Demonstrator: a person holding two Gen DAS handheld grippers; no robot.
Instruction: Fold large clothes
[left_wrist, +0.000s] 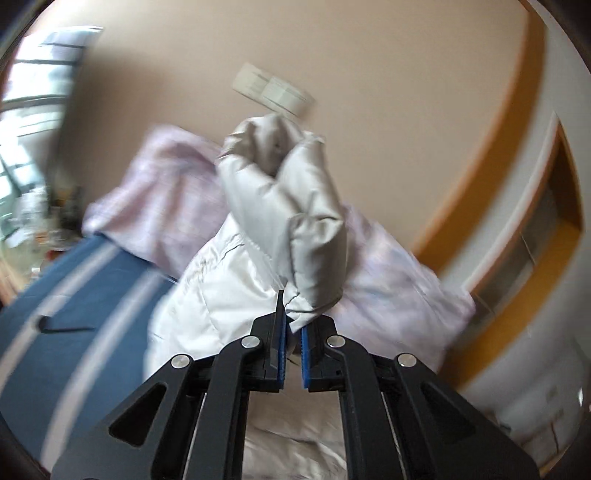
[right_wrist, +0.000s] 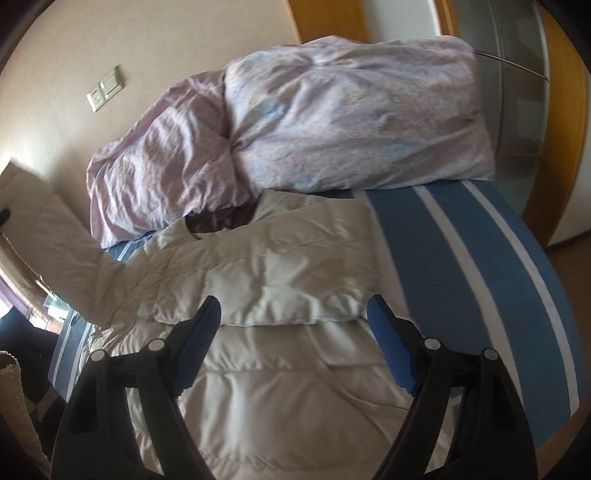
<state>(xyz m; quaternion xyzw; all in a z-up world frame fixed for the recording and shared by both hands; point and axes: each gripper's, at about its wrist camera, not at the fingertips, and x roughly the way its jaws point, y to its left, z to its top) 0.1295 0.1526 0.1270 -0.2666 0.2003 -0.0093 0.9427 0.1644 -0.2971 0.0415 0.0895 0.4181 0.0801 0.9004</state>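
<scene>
A white quilted puffer jacket (right_wrist: 266, 295) lies spread on a bed with a blue, white-striped sheet (right_wrist: 480, 266). One sleeve lies folded across its chest. My left gripper (left_wrist: 293, 325) is shut on the jacket's other sleeve (left_wrist: 288, 206) near the cuff and holds it lifted, so the sleeve stands up in front of the camera. That raised sleeve shows at the left in the right wrist view (right_wrist: 70, 251). My right gripper (right_wrist: 295, 317) is open and empty, hovering just above the jacket's middle.
A crumpled lilac duvet (right_wrist: 332, 125) lies heaped at the head of the bed against a beige wall with a light switch (right_wrist: 105, 88). A wooden wardrobe frame with a glass door (right_wrist: 524, 92) stands at the right. A window (left_wrist: 33, 92) is at the far left.
</scene>
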